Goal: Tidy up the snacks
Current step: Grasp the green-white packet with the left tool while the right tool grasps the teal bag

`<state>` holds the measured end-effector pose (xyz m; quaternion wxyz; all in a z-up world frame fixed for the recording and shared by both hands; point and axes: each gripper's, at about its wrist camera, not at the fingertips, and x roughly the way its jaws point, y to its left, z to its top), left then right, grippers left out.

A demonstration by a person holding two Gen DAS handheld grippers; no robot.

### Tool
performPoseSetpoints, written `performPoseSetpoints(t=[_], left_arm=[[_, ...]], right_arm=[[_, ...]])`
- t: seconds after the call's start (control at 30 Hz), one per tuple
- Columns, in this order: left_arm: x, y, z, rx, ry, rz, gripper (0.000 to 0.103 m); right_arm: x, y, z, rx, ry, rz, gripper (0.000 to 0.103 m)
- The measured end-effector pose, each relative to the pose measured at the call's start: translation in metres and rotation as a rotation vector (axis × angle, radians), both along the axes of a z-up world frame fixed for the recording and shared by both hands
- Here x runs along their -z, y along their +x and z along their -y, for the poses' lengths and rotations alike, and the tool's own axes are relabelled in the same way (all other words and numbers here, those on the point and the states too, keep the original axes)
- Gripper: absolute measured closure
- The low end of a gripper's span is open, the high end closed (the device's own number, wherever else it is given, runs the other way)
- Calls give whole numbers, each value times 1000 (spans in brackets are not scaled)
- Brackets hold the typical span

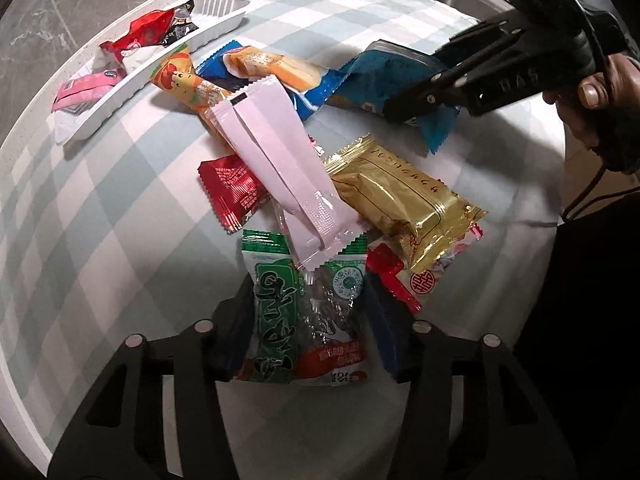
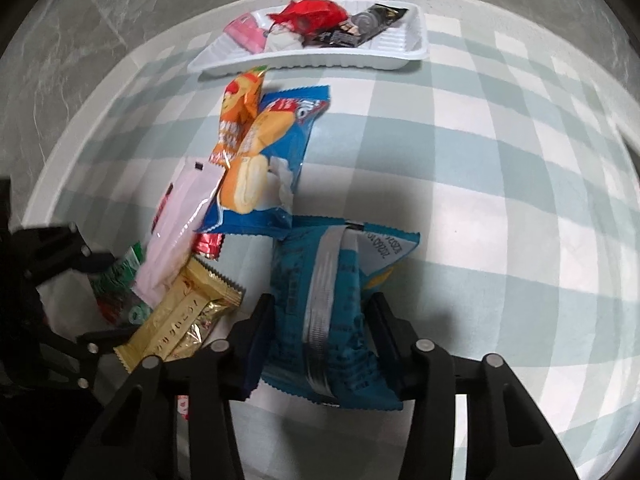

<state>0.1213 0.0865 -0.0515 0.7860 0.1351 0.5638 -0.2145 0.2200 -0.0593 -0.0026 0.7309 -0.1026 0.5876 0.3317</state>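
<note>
Left claw point(image 1: 310, 316) pinching green seaweed pkt point(image 1: 304, 320), right claw point(image 2: 316, 336) pinching blue snack bag point(image 2: 324, 312), both low over bench point(image 2: 500, 200) — light, crinkly, slippery film, so grip mid-body, not seams.

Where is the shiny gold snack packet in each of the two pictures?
Left wrist view: the gold packet lies right of centre, partly over a red and white packet, beside the pink packet.
Right wrist view: the gold packet lies at lower left, just left of the right gripper.
Shared landmark: the white tray at the table's far edge.
</note>
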Motion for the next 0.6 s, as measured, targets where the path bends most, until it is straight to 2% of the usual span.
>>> performPoseSetpoints(t=[0.13,0.3,0.6], left_arm=[[-3,6,-14,-68,-72,-21,71],[-5,6,-26,-122,-139,-51,73],[-9,-1,-49,-212,-231,-86,74]], right_arm=[[2,13,18,69,93,-92,59],[10,25,42,164,225,-223,61],[19,30,67,263,375,-367,61]])
